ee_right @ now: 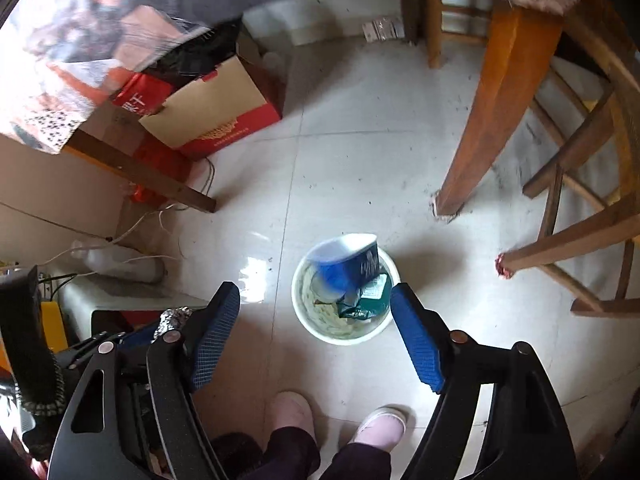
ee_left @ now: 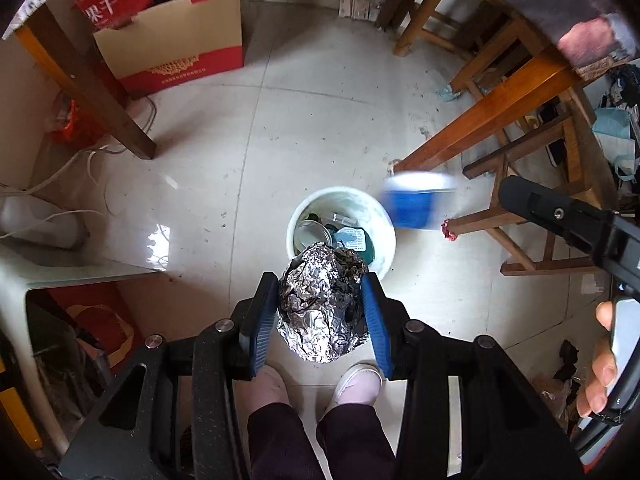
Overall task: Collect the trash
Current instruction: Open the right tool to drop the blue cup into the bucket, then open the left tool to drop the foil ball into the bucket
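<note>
My left gripper point(ee_left: 320, 308) is shut on a crumpled ball of aluminium foil point(ee_left: 320, 304) and holds it just above the near rim of a white trash bucket point(ee_left: 384, 256) on the floor. The bucket holds a can lid, a teal packet and other scraps. A blue and white paper cup point(ee_left: 416, 200) is blurred in mid-air beside the bucket's right rim; in the right wrist view the cup point(ee_right: 348, 264) is over the bucket point(ee_right: 304, 312). My right gripper point(ee_right: 316, 332) is open and empty above the bucket. The foil point(ee_right: 174, 318) shows at its left.
A red and tan cardboard box point(ee_left: 180, 52) stands at the back left under a table. Wooden table legs point(ee_left: 480, 120) and a chair frame point(ee_left: 532, 216) stand to the right. White cables point(ee_left: 80, 184) lie at left. The person's feet point(ee_left: 312, 384) are below the grippers.
</note>
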Available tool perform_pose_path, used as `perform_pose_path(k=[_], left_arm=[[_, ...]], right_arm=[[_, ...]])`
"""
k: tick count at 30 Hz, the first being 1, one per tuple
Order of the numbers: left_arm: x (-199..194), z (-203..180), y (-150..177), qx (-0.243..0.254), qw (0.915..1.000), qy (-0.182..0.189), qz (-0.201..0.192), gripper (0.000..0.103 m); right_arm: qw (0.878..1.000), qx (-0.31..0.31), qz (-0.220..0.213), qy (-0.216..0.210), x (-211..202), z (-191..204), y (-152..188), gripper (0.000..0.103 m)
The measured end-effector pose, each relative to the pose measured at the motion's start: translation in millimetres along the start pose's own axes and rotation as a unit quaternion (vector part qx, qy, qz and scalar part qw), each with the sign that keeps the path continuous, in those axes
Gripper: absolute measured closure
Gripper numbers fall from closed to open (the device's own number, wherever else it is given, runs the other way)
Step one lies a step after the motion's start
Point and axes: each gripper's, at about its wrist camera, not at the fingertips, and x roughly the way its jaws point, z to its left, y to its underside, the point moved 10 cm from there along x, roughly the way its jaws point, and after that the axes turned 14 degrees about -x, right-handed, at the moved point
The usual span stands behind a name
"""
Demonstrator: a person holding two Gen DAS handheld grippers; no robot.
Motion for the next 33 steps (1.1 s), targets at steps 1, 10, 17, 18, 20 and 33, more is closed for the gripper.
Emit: perform_pose_path(k=[1,10,17,18,20,33], left_arm=[[5,-2,0,0.000,1.0000,0.003,0.004,0.061],[35,-35,-7,-0.007,0.9983,0.027,0.051,0.047],[25,-46,-14,0.008,0.9987,0.010,0.049,0.043],[18,-47,-15,0.012,0.9989,0.008,0.045,0.043],[6,-48,-16,0.017,0.9991,0.005,0.039,0.043],[-185,-55,-40,0.041,0.9987,0.009,-0.030,0.043]], right_arm=[[1.000,0.002,0.004,0.000,1,-4,3,0.028],[1.000,0.014,0.014,0.016,-17,-23,13,0.028],[1.000,0.009,0.005,0.021,-35,-20,4,0.028],[1.000,0.008,0.003,0.022,-40,-18,2,0.028],[1.000,0.006,0.000,0.023,-50,-14,-3,0.028],[0.998,-0.016,-0.044,0.045,-184,36,-48,0.028]])
